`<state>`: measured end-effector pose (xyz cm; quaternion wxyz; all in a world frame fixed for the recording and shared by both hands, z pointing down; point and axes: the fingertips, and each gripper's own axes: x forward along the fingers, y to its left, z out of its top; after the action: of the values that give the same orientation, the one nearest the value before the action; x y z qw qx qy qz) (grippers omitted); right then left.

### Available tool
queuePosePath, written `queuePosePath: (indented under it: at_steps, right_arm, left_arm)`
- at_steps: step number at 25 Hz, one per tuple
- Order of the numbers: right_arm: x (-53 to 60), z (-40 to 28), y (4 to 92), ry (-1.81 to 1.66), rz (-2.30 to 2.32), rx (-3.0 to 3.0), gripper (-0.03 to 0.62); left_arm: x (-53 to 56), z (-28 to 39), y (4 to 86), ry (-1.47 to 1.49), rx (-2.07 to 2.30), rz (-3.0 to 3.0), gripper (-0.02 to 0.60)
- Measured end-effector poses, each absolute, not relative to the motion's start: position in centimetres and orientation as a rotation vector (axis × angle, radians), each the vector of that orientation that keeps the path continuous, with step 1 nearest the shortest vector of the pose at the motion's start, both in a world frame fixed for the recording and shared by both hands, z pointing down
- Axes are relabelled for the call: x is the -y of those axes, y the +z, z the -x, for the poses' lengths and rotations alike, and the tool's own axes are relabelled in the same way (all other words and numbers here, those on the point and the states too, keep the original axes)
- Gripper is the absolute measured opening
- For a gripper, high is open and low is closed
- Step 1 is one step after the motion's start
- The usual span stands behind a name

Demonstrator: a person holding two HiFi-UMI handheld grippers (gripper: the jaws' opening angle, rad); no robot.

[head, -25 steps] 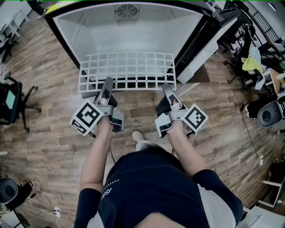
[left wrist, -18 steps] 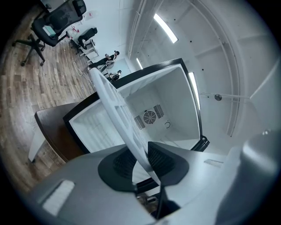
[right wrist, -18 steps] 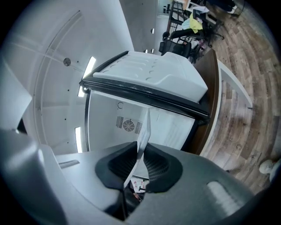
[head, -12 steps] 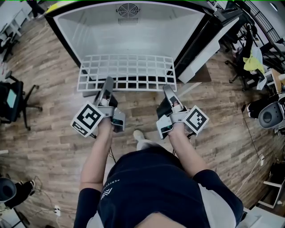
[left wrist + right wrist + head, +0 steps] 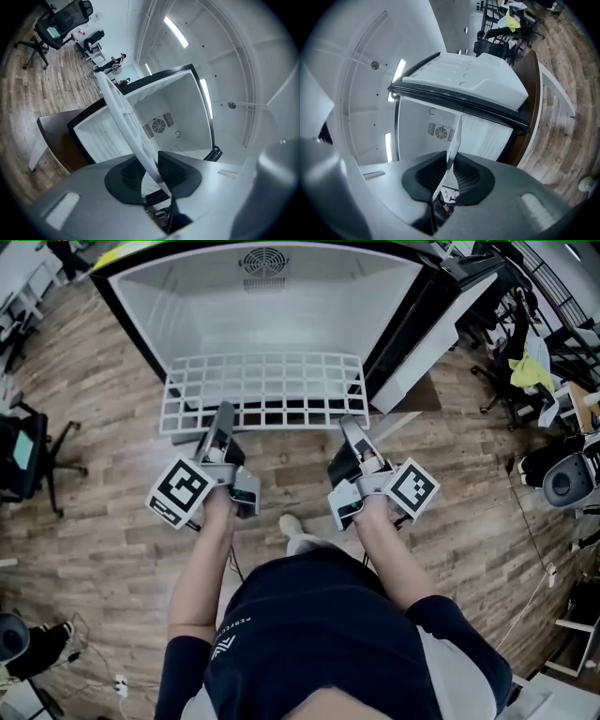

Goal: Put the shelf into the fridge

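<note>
The white grid shelf (image 5: pixel 267 390) hangs level in front of the open fridge (image 5: pixel 272 306), its far edge at the fridge's mouth. My left gripper (image 5: pixel 221 418) is shut on the shelf's near edge left of the middle. My right gripper (image 5: pixel 350 427) is shut on the same edge towards the right. In the left gripper view the shelf (image 5: pixel 119 112) runs edge-on between the dark pads of the left gripper (image 5: pixel 151 171) towards the white fridge interior (image 5: pixel 183 112). In the right gripper view the shelf (image 5: pixel 457 136) stands as a thin blade in the right gripper (image 5: pixel 449 176).
The fridge door (image 5: pixel 427 343) stands open at the right, also seen from the right gripper (image 5: pixel 464 82). An office chair (image 5: pixel 23 456) stands on the wood floor at the left. Chairs and clutter (image 5: pixel 534 371) fill the far right. The person's foot (image 5: pixel 292 526) is below the shelf.
The shelf and both grippers have drifted slightly to the left. The grips look the same.
</note>
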<state>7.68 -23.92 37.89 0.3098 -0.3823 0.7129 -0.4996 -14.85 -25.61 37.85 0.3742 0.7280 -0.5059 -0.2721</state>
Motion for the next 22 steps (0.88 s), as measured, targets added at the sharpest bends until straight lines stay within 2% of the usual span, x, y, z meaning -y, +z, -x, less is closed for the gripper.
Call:
queuePosePath:
  at_steps: [22]
  right_arm:
    - [26.6, -8.0, 37.6, -1.314, 0.989, -1.902, 0.048]
  left_arm:
    - [27.5, 14.5, 37.7, -0.707, 1.26, -1.872, 0.098]
